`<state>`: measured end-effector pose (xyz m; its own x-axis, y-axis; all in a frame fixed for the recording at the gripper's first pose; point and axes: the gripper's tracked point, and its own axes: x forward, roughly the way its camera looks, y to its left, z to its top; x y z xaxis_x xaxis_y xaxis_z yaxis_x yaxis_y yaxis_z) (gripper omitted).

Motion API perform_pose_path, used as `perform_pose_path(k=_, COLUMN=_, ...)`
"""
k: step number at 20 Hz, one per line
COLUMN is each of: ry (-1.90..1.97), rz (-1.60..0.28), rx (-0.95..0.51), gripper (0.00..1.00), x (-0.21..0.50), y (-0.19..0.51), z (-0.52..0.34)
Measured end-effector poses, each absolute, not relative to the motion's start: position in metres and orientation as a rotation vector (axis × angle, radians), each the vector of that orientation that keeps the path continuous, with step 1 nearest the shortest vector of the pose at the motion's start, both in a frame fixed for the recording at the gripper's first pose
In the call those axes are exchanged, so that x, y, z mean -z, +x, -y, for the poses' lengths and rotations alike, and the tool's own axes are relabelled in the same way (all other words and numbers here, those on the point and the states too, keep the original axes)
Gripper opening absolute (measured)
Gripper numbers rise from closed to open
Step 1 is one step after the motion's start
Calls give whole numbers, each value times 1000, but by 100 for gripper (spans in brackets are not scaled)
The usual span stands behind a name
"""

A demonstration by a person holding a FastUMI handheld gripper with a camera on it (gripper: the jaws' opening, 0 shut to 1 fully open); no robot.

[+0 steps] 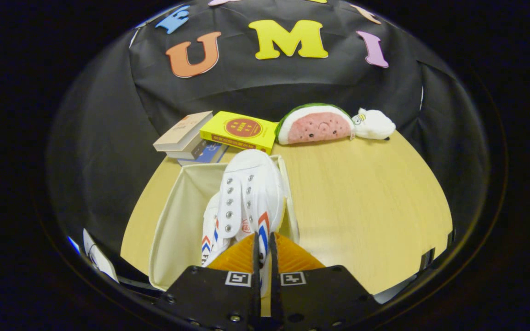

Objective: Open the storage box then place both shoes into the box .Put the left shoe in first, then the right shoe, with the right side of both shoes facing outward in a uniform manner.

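In the open white box (177, 220) on the worktop (361, 207), a white shoe (246, 193) stands toe up, with another white shoe (210, 236) low beside it. The tool (265, 250) pinches the tall shoe's side, fingers almost together. Beyond the box lie books (239, 131), a watermelon toy (315, 125) and a white toy (374, 124).

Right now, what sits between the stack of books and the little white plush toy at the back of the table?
In the gripper view, a watermelon plush lies between the books and the white plush.
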<state>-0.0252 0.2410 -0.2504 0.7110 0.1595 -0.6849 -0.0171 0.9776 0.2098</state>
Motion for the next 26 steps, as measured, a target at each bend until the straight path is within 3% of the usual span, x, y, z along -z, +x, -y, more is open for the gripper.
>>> perform_pose_path(k=7, ry=163, rz=-716, rx=-135, gripper=40, x=234, y=-26, z=-242)
perform_pose_path(k=10, ry=110, rz=-663, rx=-126, gripper=67, x=222, y=-28, z=-234)
perform_pose_path(k=13, ry=75, rz=-608, rx=-101, gripper=82, x=203, y=-31, z=-223)
perform_pose_path(k=16, ry=63, rz=-518, rx=-68, gripper=90, x=169, y=-31, z=-200)
perform_pose_path(k=26, ry=70, rz=-199, rx=78, gripper=90, x=36, y=-56, z=-88)
